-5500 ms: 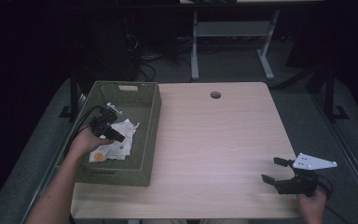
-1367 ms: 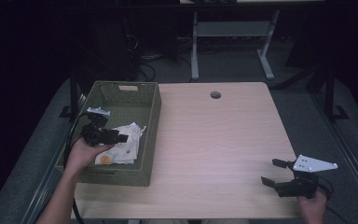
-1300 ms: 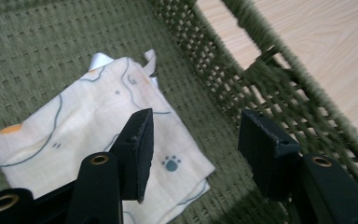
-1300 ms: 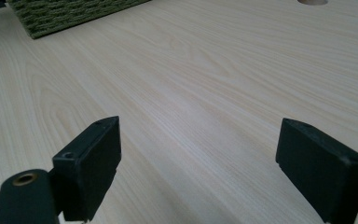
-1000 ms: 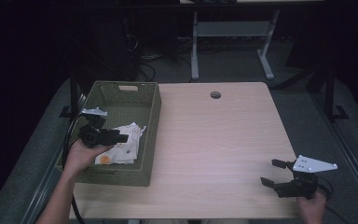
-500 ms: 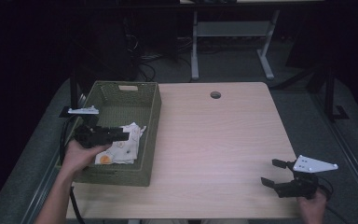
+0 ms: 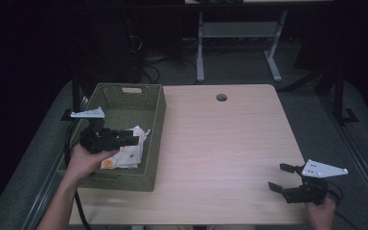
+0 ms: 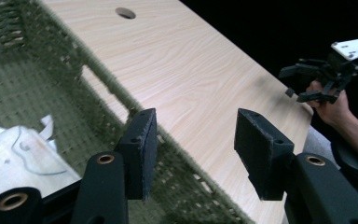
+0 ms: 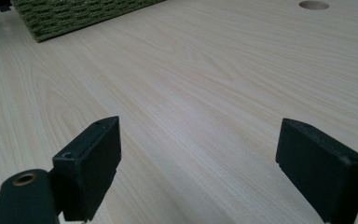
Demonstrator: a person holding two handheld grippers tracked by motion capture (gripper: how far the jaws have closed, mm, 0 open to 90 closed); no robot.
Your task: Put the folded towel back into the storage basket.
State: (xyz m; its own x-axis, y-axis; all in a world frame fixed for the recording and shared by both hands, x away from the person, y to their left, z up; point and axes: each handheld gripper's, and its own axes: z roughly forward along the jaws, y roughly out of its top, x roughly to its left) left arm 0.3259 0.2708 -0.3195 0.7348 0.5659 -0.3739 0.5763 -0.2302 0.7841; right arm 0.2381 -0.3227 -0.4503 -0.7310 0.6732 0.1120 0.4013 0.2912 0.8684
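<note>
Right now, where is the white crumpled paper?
High view: the white crumpled paper lies inside the green basket at the table's left, just beneath the left gripper.

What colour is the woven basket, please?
Olive green woven basket; the high view shows it best.

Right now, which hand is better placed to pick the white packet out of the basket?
Left: its tool hangs open over the white packet in the basket; the right tool sits across the table.
</note>
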